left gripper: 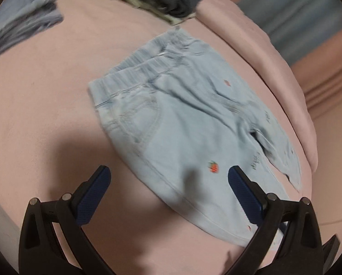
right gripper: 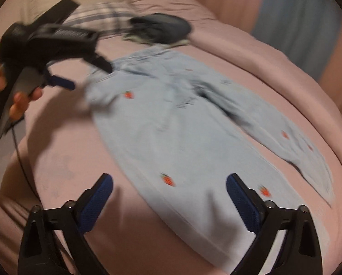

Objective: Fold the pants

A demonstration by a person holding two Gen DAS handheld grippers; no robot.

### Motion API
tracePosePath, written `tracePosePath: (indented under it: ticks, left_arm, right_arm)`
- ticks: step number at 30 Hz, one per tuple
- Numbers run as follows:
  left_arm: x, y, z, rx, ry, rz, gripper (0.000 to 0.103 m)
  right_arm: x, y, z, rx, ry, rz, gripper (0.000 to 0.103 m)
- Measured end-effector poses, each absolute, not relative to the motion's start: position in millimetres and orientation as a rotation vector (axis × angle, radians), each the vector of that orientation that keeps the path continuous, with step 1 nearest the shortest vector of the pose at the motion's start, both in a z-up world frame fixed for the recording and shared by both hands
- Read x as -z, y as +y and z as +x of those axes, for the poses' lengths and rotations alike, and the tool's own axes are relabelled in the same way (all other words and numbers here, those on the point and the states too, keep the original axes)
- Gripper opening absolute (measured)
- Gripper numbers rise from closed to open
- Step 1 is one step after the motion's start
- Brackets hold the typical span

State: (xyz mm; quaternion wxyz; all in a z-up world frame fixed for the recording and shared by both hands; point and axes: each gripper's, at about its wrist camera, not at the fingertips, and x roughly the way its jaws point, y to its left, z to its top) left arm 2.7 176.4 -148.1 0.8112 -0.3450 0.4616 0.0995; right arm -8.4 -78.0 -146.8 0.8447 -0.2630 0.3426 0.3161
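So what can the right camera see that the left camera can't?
Only the right wrist view shows the left gripper from outside, with the person's hand holding it, and both pant legs stretching far down the bed. Only the left wrist view shows the elastic waistband clearly and a grey-blue garment at the far left. Both show the light blue pants with little red strawberries lying on the pink sheet, the dark clothes pile, and open jaws holding nothing.

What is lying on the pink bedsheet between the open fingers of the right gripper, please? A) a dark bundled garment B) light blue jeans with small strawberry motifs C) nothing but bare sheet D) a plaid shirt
B: the right gripper hangs open over the light blue jeans, with a strawberry motif showing between its fingers, which do not press on the denim.
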Motion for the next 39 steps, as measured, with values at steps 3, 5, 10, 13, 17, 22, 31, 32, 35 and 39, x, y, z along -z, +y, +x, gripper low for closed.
tracePosePath:
  ticks: [3, 5, 10, 13, 17, 22, 31, 32, 35, 39]
  left_arm:
    - [165, 181, 5, -0.214, 0.958, -0.782, 0.097]
    - [163, 180, 8, -0.224, 0.905, -0.748, 0.083]
    - [170, 193, 17, -0.219, 0.92, -0.737, 0.025]
    - [169, 197, 7, -0.204, 0.914, -0.71, 0.021]
    - [170, 200, -3, -0.193, 0.929, -0.671, 0.024]
    - [134, 178, -2, -0.165, 0.929, -0.416, 0.033]
    - [156, 118, 60, -0.038, 0.994, -0.009, 0.058]
    - [165, 115, 55, -0.028, 1.026, 0.073, 0.061]
    - [168, 129, 25, 0.017, 1.054, 0.15, 0.084]
    - [167, 195, -6, -0.024, 1.146, -0.142, 0.084]
  right_arm:
    - [163, -51, -12, -0.712, 0.705, -0.624, 0.07]
    - [172, -40, -12, -0.73, 0.708, -0.662, 0.062]
    - [169, -33, -11, -0.744, 0.681, -0.679, 0.022]
    - [166, -30, -13, -0.763, 0.695, -0.671, 0.016]
    - [171, -29, -11, -0.786, 0.721, -0.665, 0.016]
    - [151, -47, 1, -0.842, 0.816, -0.506, 0.029]
    - [163, -109, 60, -0.564, 0.952, -0.368, 0.035]
    - [164, -117, 55, -0.581, 0.946, -0.367, 0.036]
    - [161, -142, 39, -0.618, 0.978, -0.416, 0.045]
    - [153, -179, 39, -0.628, 1.087, -0.352, 0.048]
